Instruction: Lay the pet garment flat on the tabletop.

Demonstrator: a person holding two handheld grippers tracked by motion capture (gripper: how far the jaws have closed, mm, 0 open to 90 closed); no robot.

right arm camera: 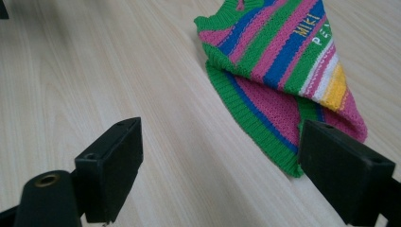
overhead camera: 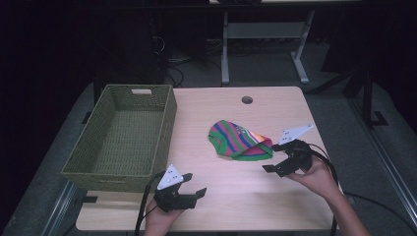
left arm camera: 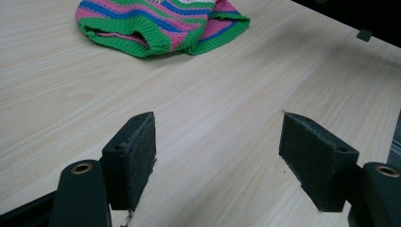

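Observation:
A small striped knitted garment (overhead camera: 239, 140), green, pink and blue, lies folded on the wooden table (overhead camera: 236, 196) right of centre. My right gripper (overhead camera: 273, 158) hovers just off the garment's right corner, open, with bare table between its jaws. In the right gripper view the garment (right arm camera: 283, 71) lies ahead and to the right, its corner beside the right jaw. My left gripper (overhead camera: 194, 184) is open near the table's front edge, in front of the basket. In the left gripper view the garment (left arm camera: 161, 23) lies far ahead and nothing sits between the pads (left arm camera: 137, 156).
A green woven basket (overhead camera: 93, 162), with nothing in it, stands on the table's left side. A round cable hole (overhead camera: 247, 100) sits near the table's far edge. Desk legs and cables fill the dark floor behind the table.

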